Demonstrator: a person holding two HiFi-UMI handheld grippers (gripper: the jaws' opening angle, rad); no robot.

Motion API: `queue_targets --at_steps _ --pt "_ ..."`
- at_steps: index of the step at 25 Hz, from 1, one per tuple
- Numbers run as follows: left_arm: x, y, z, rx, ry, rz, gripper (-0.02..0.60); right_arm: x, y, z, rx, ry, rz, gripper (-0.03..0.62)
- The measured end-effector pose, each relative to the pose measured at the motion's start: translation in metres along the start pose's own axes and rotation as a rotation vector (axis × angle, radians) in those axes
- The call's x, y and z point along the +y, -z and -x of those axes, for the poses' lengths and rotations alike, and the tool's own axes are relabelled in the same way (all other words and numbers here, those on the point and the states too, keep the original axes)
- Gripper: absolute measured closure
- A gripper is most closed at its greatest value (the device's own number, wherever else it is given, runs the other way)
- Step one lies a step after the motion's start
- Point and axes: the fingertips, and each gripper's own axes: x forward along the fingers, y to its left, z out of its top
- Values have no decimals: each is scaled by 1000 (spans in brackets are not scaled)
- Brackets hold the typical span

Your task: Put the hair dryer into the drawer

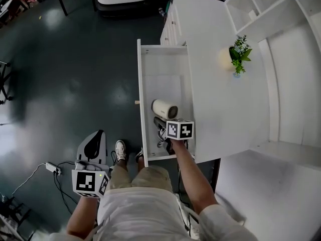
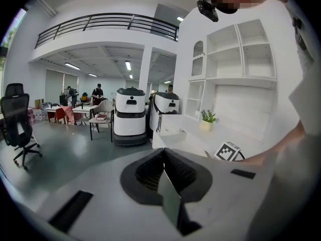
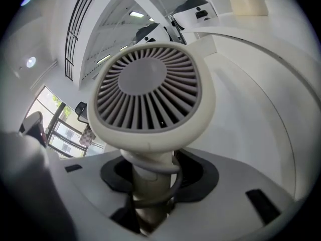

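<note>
The cream hair dryer (image 1: pixel 164 108) hangs low inside the open white drawer (image 1: pixel 150 69), its barrel lying across the drawer's near half. My right gripper (image 1: pixel 165 130), under its marker cube, is shut on the dryer's handle. In the right gripper view the dryer's round rear grille (image 3: pixel 145 92) fills the middle, and the handle with the cord wound around it sits between the jaws of the right gripper (image 3: pixel 153 179). My left gripper (image 1: pixel 94 147) hangs over the floor left of the drawer, away from it. The left gripper (image 2: pixel 165 172) is shut with nothing held.
A small potted plant (image 1: pixel 239 54) stands on the white countertop (image 1: pixel 215 99) right of the drawer, with white shelves (image 1: pixel 261 6) behind. A power strip and cable (image 1: pixel 51 167) lie on the dark floor at left. White mobile robots (image 2: pixel 129 115) stand farther off.
</note>
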Motion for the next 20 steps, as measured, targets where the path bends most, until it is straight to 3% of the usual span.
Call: queue_targets --at_steps 8,20 --pt "1 5 1 14 -16 13 565 -6 0 -12 53 28 37 401" --pt "-4 8 -1 8 -3 13 565 -7 -2 -10 34 88 105 387"
